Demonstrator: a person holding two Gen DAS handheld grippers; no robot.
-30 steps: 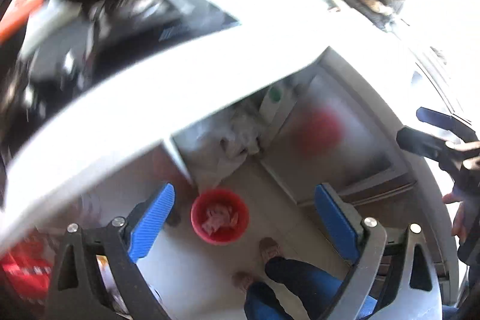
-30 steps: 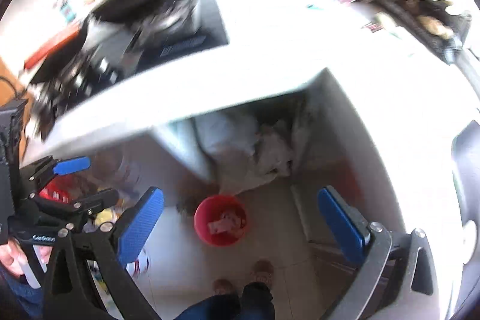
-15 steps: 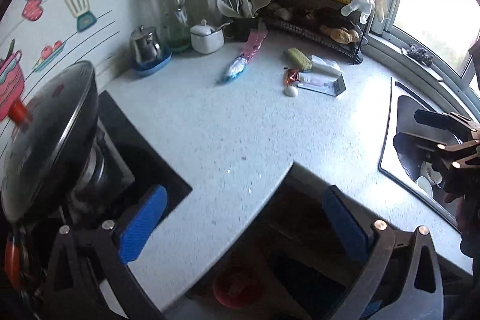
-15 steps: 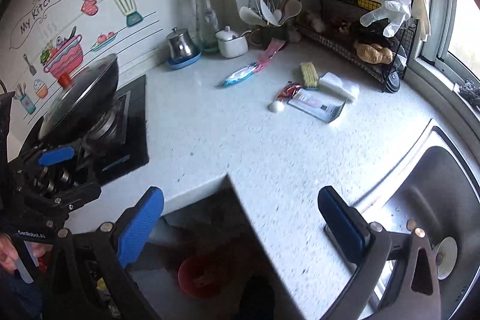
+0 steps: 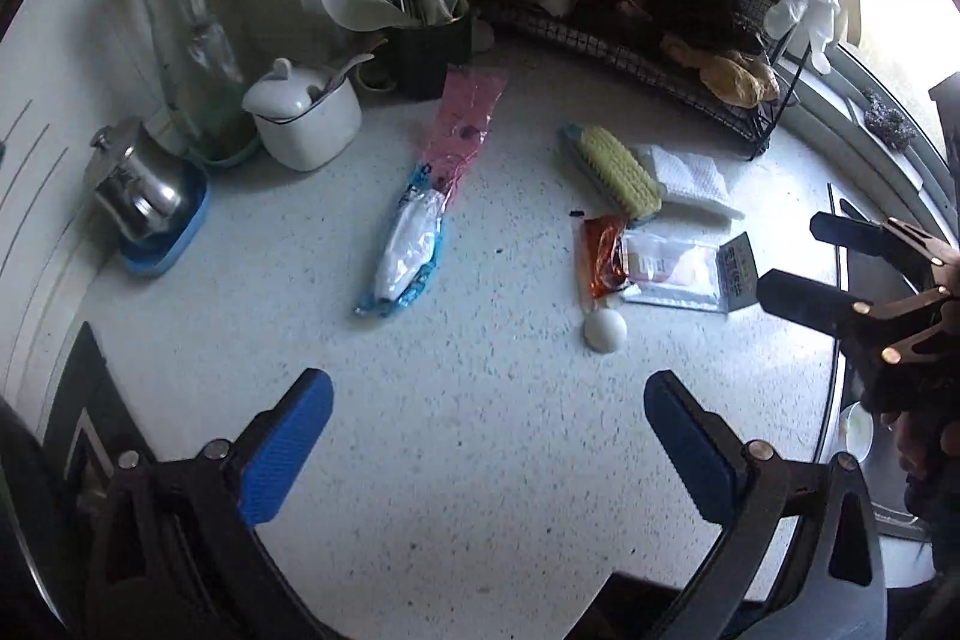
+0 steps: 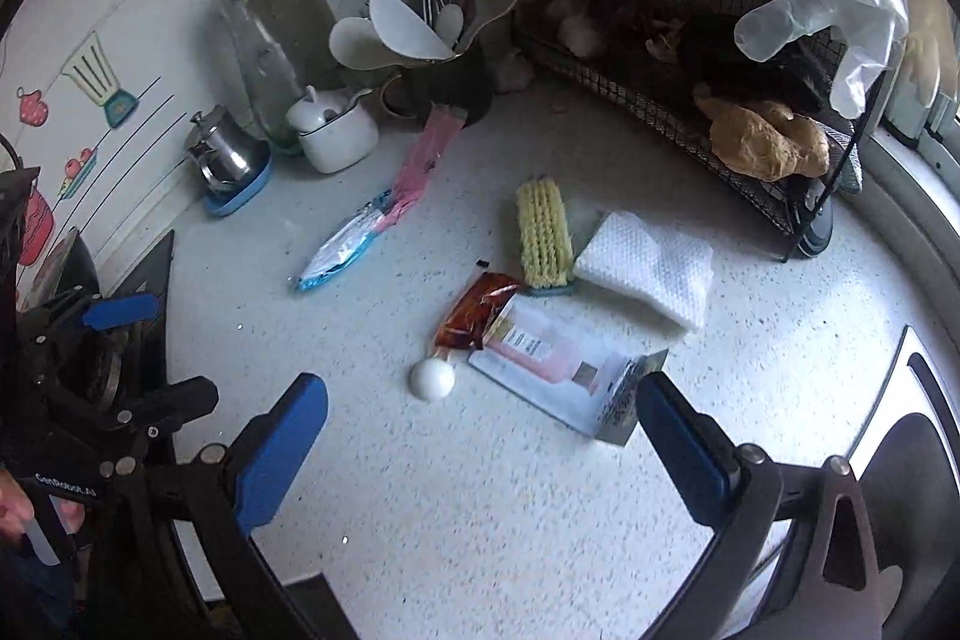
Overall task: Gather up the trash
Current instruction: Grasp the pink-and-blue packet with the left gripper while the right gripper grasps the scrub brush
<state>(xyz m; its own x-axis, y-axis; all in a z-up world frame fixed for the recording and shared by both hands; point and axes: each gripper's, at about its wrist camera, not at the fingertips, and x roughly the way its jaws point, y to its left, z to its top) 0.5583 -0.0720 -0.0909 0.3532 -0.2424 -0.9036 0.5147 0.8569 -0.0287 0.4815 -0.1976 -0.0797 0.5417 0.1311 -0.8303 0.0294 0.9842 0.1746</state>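
Note:
Trash lies on the speckled white counter point(image 5: 492, 460): a pink and blue plastic wrapper point(image 5: 420, 220) point(image 6: 372, 226), an orange-brown sachet point(image 5: 603, 256) point(image 6: 477, 310), a clear flat packet with a pink card point(image 5: 678, 274) point(image 6: 552, 370) and a small white ball point(image 5: 605, 331) point(image 6: 432, 379). My left gripper point(image 5: 489, 418) hangs open above bare counter, short of the wrapper and ball. My right gripper point(image 6: 480, 400) is open too, and the ball and packet lie just beyond its blue pads point(image 6: 678, 436). Nothing is held.
A yellow brush point(image 6: 543, 235) and white cloth point(image 6: 648, 274) lie behind the trash. A utensil cup point(image 5: 429, 40), white lidded pot point(image 5: 306, 118), glass bottle point(image 5: 186, 34) and steel pot point(image 5: 135, 190) line the wall. Wire rack point(image 6: 720, 112) at back right, sink point(image 6: 912, 448) right, stove point(image 6: 150, 304) left.
Both views swung from the floor with its red bin up over the counter edge, then closer in on the trash. The left jaws widened a little; both grippers stay empty.

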